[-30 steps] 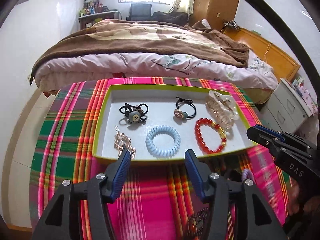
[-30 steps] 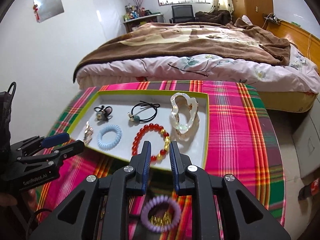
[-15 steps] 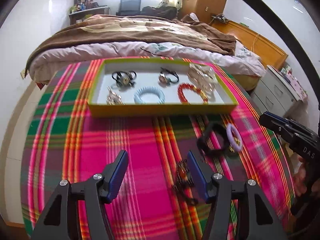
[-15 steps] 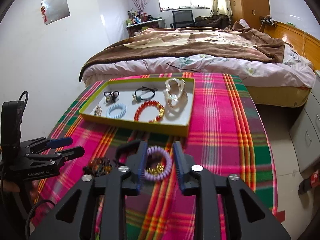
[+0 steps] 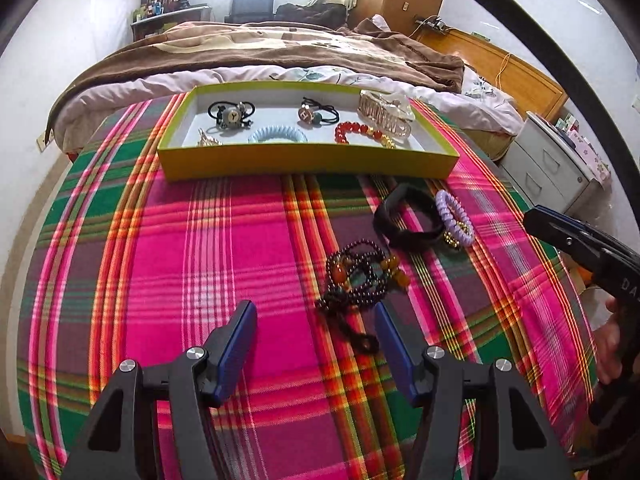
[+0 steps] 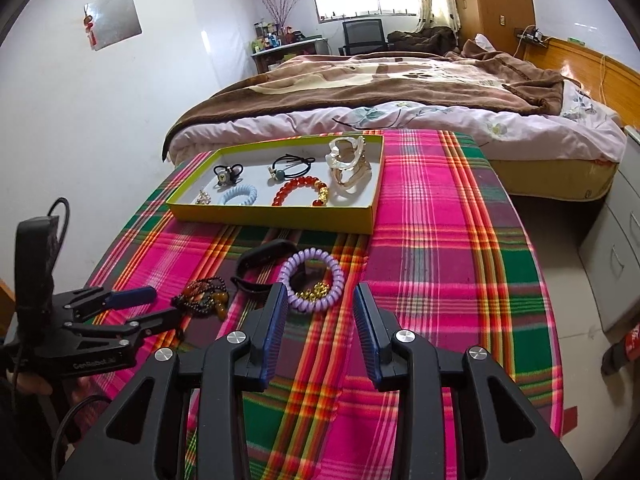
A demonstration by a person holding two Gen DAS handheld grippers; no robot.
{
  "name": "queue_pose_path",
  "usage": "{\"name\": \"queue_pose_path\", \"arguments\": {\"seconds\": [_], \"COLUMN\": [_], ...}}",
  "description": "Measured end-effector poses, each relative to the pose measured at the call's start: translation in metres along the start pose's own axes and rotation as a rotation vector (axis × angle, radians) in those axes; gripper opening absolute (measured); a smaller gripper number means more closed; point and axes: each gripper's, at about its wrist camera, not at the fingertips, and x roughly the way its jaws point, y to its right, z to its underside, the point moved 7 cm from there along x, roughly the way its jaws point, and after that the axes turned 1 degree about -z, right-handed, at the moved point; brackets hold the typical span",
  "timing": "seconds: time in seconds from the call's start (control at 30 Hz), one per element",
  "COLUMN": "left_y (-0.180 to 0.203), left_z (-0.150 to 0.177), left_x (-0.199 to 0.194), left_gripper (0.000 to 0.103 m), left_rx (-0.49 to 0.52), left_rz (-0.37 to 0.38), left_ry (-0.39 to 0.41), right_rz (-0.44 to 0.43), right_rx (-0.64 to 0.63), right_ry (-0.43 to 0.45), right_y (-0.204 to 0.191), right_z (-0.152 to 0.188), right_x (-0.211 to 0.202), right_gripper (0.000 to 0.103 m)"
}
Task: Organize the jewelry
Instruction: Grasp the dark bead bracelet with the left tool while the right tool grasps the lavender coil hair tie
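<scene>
A yellow-green tray (image 5: 308, 162) (image 6: 276, 218) sits at the far side of the plaid table, holding hair ties, a blue coil (image 5: 278, 135), a red bead bracelet (image 6: 300, 192) and a clear claw clip (image 6: 350, 164). On the cloth in front of it lie a purple coil tie (image 6: 312, 280) (image 5: 454, 218) over a gold chain, a black band (image 5: 408, 220) and a dark bead necklace (image 5: 360, 276) (image 6: 204, 294). My left gripper (image 5: 316, 312) is open, just short of the necklace. My right gripper (image 6: 320, 292) is open, just short of the purple coil.
The plaid cloth (image 5: 200, 260) covers the whole table. A bed (image 6: 400, 92) stands close behind the table. A grey drawer cabinet (image 5: 560, 164) stands to the right. The right gripper shows at the right edge of the left wrist view (image 5: 580, 240).
Both grippers have pulled back from the tray toward the near side of the table. The right gripper's jaws have opened wider. The loose pieces on the cloth have come into view.
</scene>
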Motion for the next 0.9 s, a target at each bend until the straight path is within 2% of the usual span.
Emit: {"name": "queue_pose_path", "arguments": {"seconds": [0.23,0.5,0.57,0.63,0.67,0.8,0.9], "left_y": [0.002,0.004,0.004,0.002,0.001,-0.003,-0.004], "left_z": [-0.001,-0.005,-0.006,-0.007,-0.007,-0.007,-0.007], "left_x": [0.005,0.011,0.011,0.010,0.010,0.009,0.009], "left_gripper": [0.060,0.059,0.050,0.035,0.032,0.010,0.006], "left_rx": [0.005,0.022,0.027,0.028,0.024,0.012,0.008], "left_rz": [-0.034,-0.116,-0.136,-0.148,-0.148,-0.145,-0.145], "left_ry": [0.017,0.030,0.033,0.035,0.038,0.043,0.046], "right_rz": [0.001,0.011,0.013,0.017,0.017,0.025,0.031], "right_rx": [0.003,0.008,0.009,0.014,0.018,0.025,0.034], "right_ry": [-0.019,-0.026,-0.030,-0.035,-0.038,-0.044,-0.047], "right_y": [-0.002,-0.001,0.000,0.002,0.003,0.006,0.009], "right_z": [0.011,0.013,0.014,0.014,0.015,0.015,0.013], "right_x": [0.007,0.012,0.014,0.017,0.018,0.022,0.025], "right_gripper": [0.035,0.035,0.035,0.035,0.035,0.035,0.035]}}
